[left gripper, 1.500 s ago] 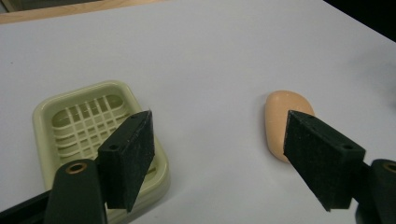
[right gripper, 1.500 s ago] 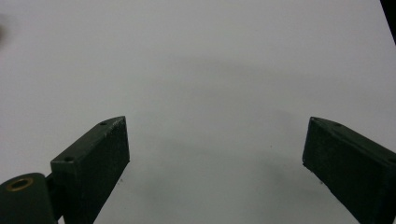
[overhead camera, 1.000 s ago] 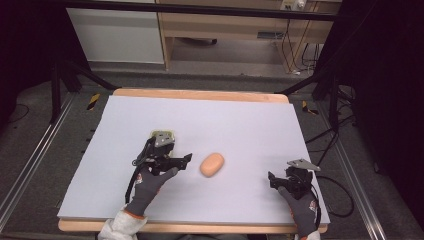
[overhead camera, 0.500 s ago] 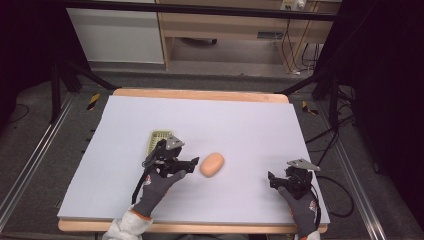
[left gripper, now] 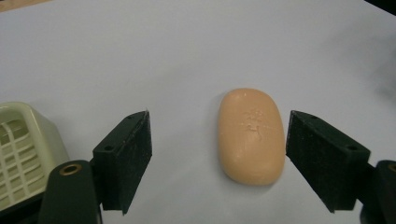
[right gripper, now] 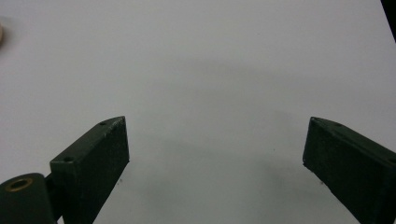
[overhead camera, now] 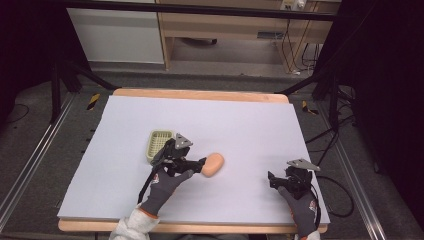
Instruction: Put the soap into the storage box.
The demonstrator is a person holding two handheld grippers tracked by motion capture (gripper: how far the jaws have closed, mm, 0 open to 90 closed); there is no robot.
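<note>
Soap [overhead camera: 213, 165] lies flat on a pale lilac table cover [overhead camera: 240, 120], just ahead of the left gripper [overhead camera: 199, 164], as a person in dark gloves works from the near edge of the table. Seen along the left gripper [left gripper: 218, 158], the peach-coloured oval bar [left gripper: 252, 135] sits between the two black jaws, which stand wide apart and grip nothing; the bar lies nearer the jaw at the right of that view, a narrow strip of cover showing between them, while the other jaw stands well clear. A pale green slatted soap dish [overhead camera: 160, 145] rests on the cover just behind and to the left of this gripper, its corner visible in the left gripper view [left gripper: 23, 149]. The right gripper [overhead camera: 272, 181] sits well apart from the soap, near the table's right front corner, the gloved right hand [overhead camera: 300, 205] behind it. Its jaws [right gripper: 215, 163] are likewise spread wide over bare cover, holding nothing.
</note>
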